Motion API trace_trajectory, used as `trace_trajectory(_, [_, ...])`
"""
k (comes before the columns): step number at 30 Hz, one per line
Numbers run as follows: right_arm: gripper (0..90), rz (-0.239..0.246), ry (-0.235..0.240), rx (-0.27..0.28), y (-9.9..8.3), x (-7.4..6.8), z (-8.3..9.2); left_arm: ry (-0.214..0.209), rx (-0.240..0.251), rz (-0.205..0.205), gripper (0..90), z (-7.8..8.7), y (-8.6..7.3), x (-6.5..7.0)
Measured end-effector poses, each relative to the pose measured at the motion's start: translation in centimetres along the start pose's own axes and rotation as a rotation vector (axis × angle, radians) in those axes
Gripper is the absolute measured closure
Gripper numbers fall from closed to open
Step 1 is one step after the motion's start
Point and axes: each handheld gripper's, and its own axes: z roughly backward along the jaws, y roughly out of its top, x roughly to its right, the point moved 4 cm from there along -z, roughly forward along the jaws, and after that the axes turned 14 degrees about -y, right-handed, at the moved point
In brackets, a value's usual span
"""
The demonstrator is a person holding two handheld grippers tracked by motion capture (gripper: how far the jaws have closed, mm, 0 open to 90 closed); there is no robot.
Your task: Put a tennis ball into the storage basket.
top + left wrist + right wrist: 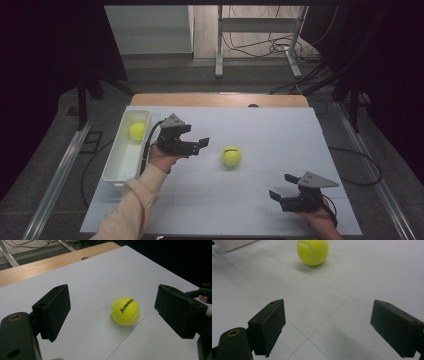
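Clearly the work in hand is gathering tennis balls into the white bin (116, 165) at the left edge of the tabletop (260, 200): one ball (137, 131) already lies in the bin's far end, and a second, loose tennis ball (231, 156) sits out on the white sheet near the middle.

What the coming move turns on is simple. The loose ball lies just off the tip of the left tool (201, 144), to its right in the high view and dead ahead along its jaws in the left gripper view, where the ball (125, 311) rests between and beyond the two black pads, touching neither. Those jaws stand apart, with nothing gripped. A ball has no long axis, so any approach angle should serve. The left hand is plainly the nearer one.

The right tool (281, 186) rests low near the front right corner, jaws likewise apart and empty, well away from the ball.

Only the left gripper view makes the ball's printed "kawasaki" lettering legible; the right gripper view shows the ball (312, 251) from its other side, seam only.
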Motion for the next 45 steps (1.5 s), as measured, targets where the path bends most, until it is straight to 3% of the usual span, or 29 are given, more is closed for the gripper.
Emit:
trace_trajectory(14, [13.0,-0.002,-0.013,-0.006,-0.3,0.2,0.3,-0.034,-0.043,-0.018,13.3,-2.1,-0.1,0.7])
trace_trajectory(45, [13.0,-0.002,-0.009,-0.007,-0.3,0.2,0.3,-0.087,-0.153,0.019,10.9,-8.4,-1.5,0.3])
